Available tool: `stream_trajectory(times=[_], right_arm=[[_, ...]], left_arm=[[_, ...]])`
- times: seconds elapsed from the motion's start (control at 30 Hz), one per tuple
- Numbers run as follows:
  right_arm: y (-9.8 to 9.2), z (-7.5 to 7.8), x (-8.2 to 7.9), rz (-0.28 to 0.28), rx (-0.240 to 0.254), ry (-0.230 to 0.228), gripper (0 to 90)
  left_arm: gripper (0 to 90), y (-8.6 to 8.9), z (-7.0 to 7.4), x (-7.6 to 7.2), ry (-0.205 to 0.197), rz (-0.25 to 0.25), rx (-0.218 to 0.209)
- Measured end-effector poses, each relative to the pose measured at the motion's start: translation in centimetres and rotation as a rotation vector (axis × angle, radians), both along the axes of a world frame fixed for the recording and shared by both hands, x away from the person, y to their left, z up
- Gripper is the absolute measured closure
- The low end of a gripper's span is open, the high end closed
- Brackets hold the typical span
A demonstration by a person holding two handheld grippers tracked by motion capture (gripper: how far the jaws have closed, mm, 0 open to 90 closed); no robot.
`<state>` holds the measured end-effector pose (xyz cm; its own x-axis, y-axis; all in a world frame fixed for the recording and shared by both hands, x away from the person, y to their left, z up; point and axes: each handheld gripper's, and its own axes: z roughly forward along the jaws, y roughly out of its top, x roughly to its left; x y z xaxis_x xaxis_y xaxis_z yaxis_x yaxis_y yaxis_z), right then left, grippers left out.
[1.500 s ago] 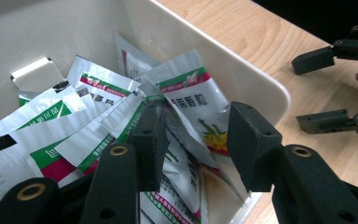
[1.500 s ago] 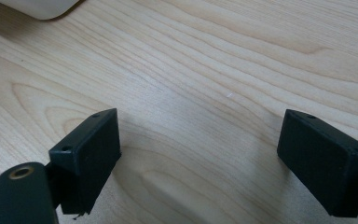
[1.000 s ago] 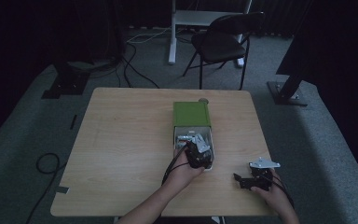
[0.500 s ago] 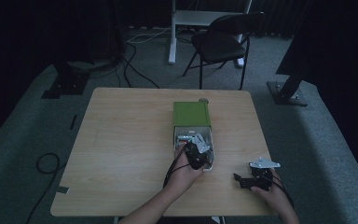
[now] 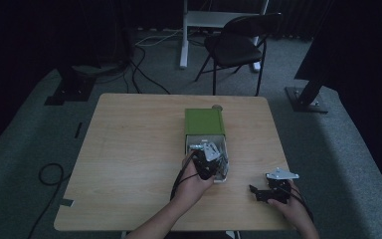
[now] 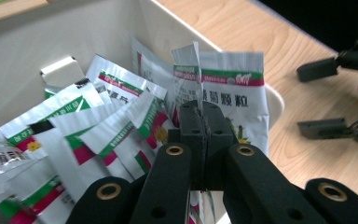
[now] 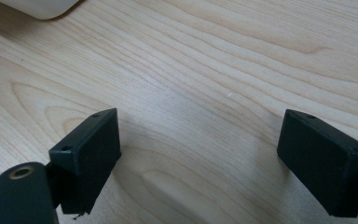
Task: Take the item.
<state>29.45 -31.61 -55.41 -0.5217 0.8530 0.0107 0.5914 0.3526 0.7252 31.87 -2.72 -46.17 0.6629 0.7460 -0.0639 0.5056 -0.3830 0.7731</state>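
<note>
A green box (image 5: 205,122) lies mid-table with its white drawer (image 5: 222,177) pulled out toward me. Inside the drawer (image 6: 51,37) stand several silver sachets with green and red bands. My left gripper (image 5: 200,149) reaches into the drawer. In the left gripper view the left gripper (image 6: 200,117) has its jaws pressed together on the lower part of one sachet (image 6: 186,70), whose top edge rises above them. My right gripper (image 5: 255,192) rests on the table to the drawer's right. This right gripper (image 7: 198,154) stands open over bare wood with nothing between its jaws.
The wooden table (image 5: 129,149) has bare room on its left half. A small round object (image 5: 217,106) sits behind the green box. A folding chair (image 5: 238,47) and cables are on the floor beyond. The right gripper (image 6: 321,99) also appears beside the drawer.
</note>
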Motion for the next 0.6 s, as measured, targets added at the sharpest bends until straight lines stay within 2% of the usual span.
stream_trajectory(times=[0.4,0.5,0.53,0.6], right_arm=[[0.0,0.0,0.0,0.001,-0.001,0.001,12.8],[0.0,0.0,0.0,0.000,-0.001,0.001,12.8],[0.0,0.0,0.0,0.000,0.000,0.000,12.8],[0.0,0.0,0.0,-0.001,0.000,0.000,12.8]], left_arm=[[90.0,1.5,2.5,-0.8,-0.048,-0.001,-0.043],[90.0,1.9,2.9,-0.8,-0.045,0.004,-0.055],[90.0,2.5,3.4,-0.7,-0.045,0.012,-0.072],[90.0,2.9,3.8,-0.8,-0.049,0.015,-0.078]])
